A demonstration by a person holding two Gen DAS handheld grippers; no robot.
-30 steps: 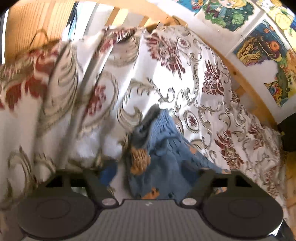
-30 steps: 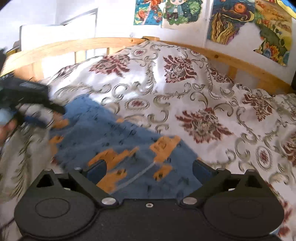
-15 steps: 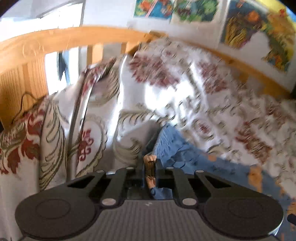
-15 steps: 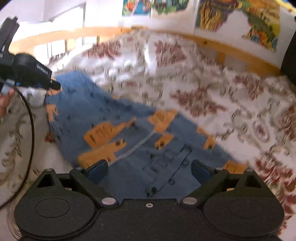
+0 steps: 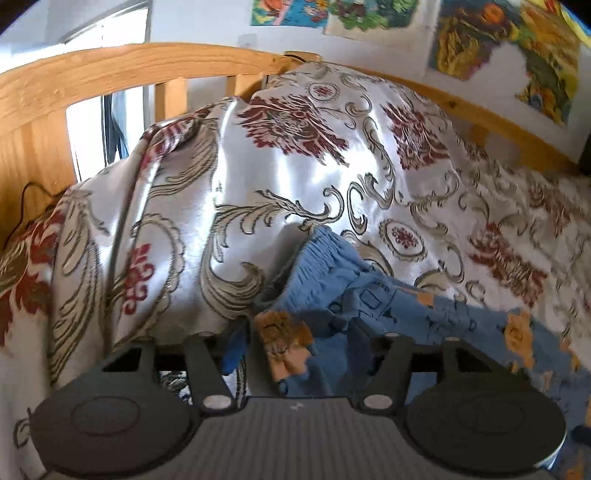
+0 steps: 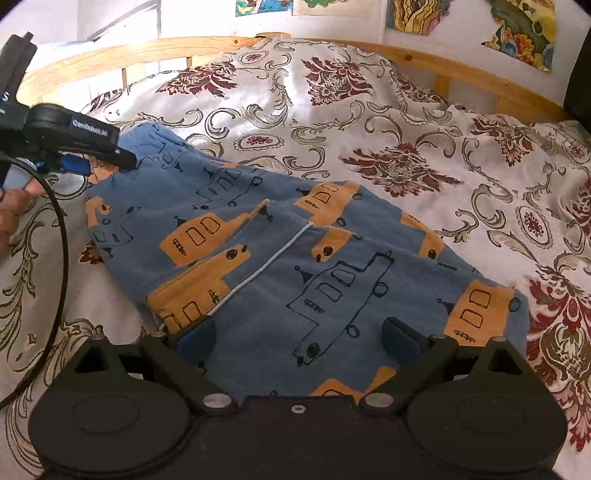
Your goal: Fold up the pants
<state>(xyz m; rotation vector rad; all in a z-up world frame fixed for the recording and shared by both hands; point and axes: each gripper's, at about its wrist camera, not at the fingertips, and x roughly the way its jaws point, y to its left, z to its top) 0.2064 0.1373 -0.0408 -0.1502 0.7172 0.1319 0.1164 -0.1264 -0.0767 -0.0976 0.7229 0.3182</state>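
Observation:
Blue pants (image 6: 258, 240) printed with orange boats lie flat on the floral bedspread (image 6: 369, 129), waistband at the upper left and leg ends at the lower right. My right gripper (image 6: 299, 336) hovers open just above the leg ends with nothing between its fingers. My left gripper (image 6: 110, 158) sits at the waistband corner. In the left wrist view the left gripper (image 5: 295, 347) stands open, and a bunched bit of the pants (image 5: 369, 295) with an orange patch lies loose between its fingers.
A wooden bed frame (image 6: 480, 66) curves round the far side, with posters (image 6: 517, 26) on the wall behind. The spread bulges over a pillow (image 5: 295, 147) by the headboard. A hand (image 6: 14, 206) and a black cable (image 6: 62, 258) are at the left.
The left gripper, shut on the waistband half a second ago, now stands open and the fabric lies loose. The pants have been pulled out flat. The right gripper stayed open above the leg ends.

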